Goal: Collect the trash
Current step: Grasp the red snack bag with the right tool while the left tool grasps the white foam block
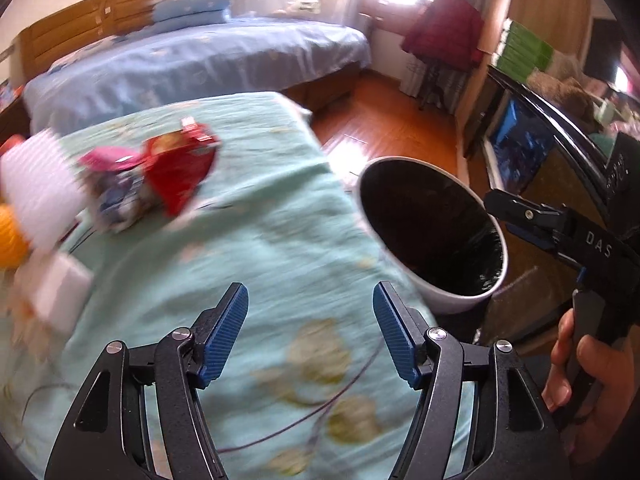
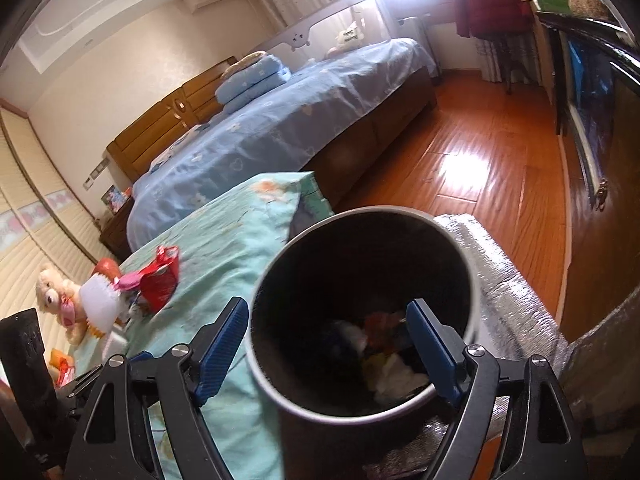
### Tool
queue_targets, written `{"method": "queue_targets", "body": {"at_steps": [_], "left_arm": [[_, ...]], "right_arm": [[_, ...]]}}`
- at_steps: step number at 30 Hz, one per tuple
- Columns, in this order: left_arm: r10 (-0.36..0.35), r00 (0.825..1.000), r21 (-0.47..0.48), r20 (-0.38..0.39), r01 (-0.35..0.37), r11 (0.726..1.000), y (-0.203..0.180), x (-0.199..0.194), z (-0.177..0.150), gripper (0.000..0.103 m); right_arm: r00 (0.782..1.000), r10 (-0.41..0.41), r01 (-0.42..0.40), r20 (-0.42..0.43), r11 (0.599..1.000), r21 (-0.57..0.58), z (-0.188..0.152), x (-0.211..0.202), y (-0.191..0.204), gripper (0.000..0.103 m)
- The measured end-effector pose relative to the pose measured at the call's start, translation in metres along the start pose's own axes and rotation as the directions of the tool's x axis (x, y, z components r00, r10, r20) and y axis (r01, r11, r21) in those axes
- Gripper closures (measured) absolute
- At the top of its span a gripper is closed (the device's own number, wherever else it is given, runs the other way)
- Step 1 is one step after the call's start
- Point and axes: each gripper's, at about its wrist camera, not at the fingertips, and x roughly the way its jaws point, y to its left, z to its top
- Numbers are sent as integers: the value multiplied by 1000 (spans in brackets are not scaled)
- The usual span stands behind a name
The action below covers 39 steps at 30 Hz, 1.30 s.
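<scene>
A white trash bin with a black inside (image 1: pixel 432 236) stands at the right edge of a table covered with a teal floral cloth (image 1: pixel 256 240). In the right wrist view the bin (image 2: pixel 360 320) holds several crumpled scraps (image 2: pixel 384 352). A red snack wrapper (image 1: pixel 180 164) and a pink and blue wrapper (image 1: pixel 116 184) lie on the cloth to the far left; the red wrapper also shows in the right wrist view (image 2: pixel 162 280). My left gripper (image 1: pixel 310 336) is open and empty above the cloth. My right gripper (image 2: pixel 328 344) is open and empty above the bin's mouth.
A white ridged object (image 1: pixel 40 196), a white block (image 1: pixel 60 292) and a plush toy (image 2: pixel 56 300) sit at the table's left. A blue bed (image 1: pixel 200 64) lies beyond. A silver padded surface (image 2: pixel 512 288) is right of the bin. Wood floor (image 2: pixel 480 160) runs to a dark cabinet (image 1: pixel 540 160).
</scene>
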Motion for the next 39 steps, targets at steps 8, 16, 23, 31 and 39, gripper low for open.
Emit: {"method": "queue_targets", "body": {"at_steps": [8, 16, 23, 31, 39], "left_arm": [[61, 998, -124, 27, -57, 991, 56, -22, -17, 36], [125, 991, -184, 46, -115, 976, 99, -38, -32, 36], [165, 986, -242, 33, -152, 958, 129, -43, -44, 36], [202, 979, -281, 16, -189, 941, 149, -42, -45, 36], [204, 979, -306, 8, -192, 932, 164, -37, -37, 36]], "right_arm": [[998, 50, -53, -45, 996, -74, -16, 12, 49, 19], [993, 88, -98, -80, 986, -131, -25, 27, 91, 19], [986, 118, -137, -114, 975, -176, -33, 46, 125, 19], [981, 123, -155, -153, 964, -217, -34, 75, 154, 19], [977, 132, -168, -166, 960, -226, -24, 97, 171, 19]]}}
